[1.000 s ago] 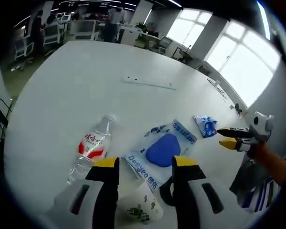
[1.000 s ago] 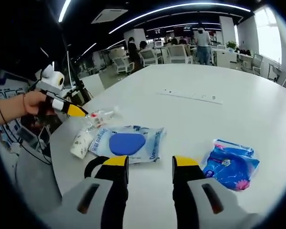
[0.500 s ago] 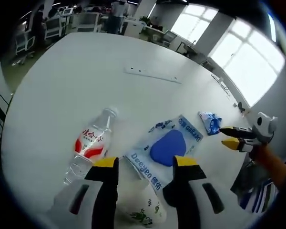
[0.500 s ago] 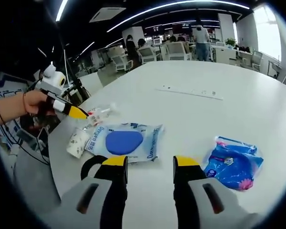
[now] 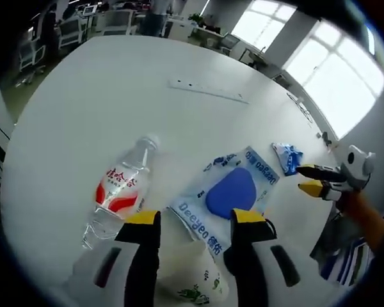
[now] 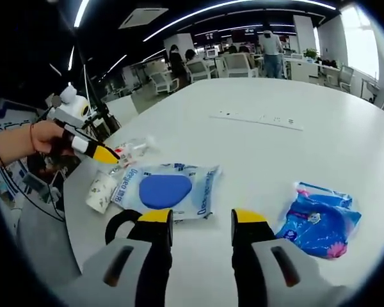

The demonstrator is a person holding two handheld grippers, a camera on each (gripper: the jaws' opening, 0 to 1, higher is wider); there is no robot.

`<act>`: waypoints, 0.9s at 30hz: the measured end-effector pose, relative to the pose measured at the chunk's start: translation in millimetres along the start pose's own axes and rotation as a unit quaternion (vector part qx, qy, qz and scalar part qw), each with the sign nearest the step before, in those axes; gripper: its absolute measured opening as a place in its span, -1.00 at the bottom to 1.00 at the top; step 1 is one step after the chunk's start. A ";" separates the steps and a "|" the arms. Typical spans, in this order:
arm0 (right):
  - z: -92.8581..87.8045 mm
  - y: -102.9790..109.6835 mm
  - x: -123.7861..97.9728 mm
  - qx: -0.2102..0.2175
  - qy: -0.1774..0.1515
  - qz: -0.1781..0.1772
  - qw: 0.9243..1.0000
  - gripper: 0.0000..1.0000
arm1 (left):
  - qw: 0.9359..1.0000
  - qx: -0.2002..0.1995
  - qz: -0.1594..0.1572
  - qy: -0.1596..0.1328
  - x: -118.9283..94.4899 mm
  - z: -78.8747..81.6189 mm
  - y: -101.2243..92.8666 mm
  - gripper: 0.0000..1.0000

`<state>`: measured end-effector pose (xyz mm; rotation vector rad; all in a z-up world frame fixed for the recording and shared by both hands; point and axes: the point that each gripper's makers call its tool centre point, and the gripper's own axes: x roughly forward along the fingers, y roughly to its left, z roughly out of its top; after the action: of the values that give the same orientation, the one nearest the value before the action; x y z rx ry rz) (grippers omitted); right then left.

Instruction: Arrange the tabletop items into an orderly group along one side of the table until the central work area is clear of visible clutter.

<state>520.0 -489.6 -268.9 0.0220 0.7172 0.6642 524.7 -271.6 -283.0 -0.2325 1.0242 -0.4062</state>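
Lying near the white tabletop's (image 5: 83,96) edge: clear plastic water bottle with red label (image 5: 118,192), clear packet holding a blue pad (image 5: 227,195), white paper cup (image 5: 192,281) on its side between the spread left gripper (image 5: 191,220) jaws. Resting further along: crinkled blue packet (image 6: 317,220). Hovering with jaws parted: right gripper (image 6: 201,220).
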 end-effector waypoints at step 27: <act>-9.1 -5.6 17.0 0.016 0.005 0.006 1.000 -0.40 | 0.998 -0.025 0.034 0.039 23.3 -13.1 12.1 -0.32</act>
<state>527.1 -486.2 -287.4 0.0520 0.7381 0.6651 526.6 -270.7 -312.3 -0.2276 1.1159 -0.3301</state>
